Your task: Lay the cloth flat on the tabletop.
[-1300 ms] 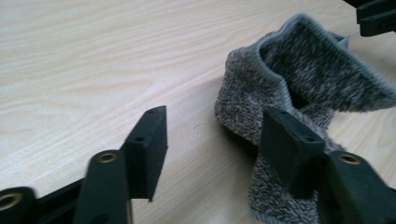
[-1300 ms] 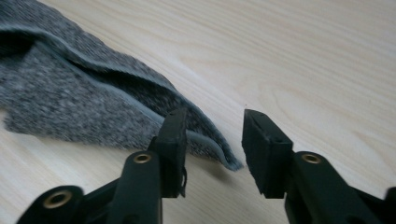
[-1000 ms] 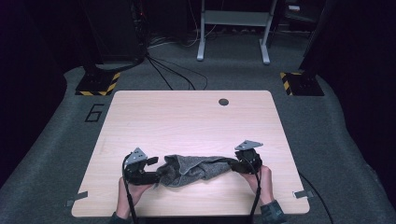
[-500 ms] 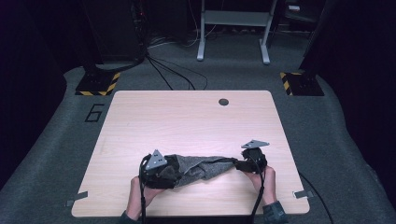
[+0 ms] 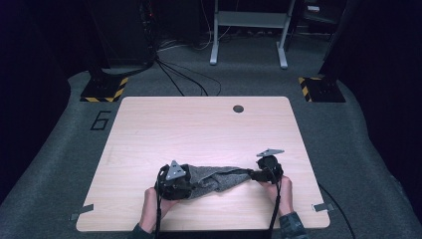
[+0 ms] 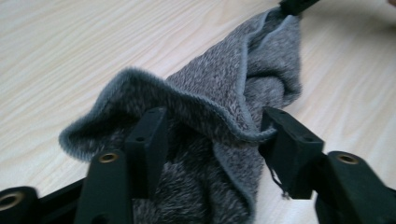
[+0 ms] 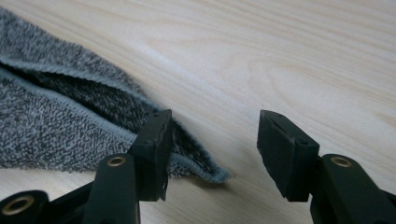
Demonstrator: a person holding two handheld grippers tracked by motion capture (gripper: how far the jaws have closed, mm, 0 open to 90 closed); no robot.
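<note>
Left tongs (image 6: 212, 135) closing around bunched grey towel (image 6: 219, 93); right tongs (image 7: 212, 140) open, towel's corner between.

High view looks forward and down over the whole table (image 5: 209, 129) from afar; both gripper views sit low, close — sharing the grey towel (image 6: 224, 79) (opposite ends).

Right gripper (image 7: 212, 149) jaws stand apart over the table (image 7: 280, 56), grey towel (image 7: 56, 121) corner between them.
</note>
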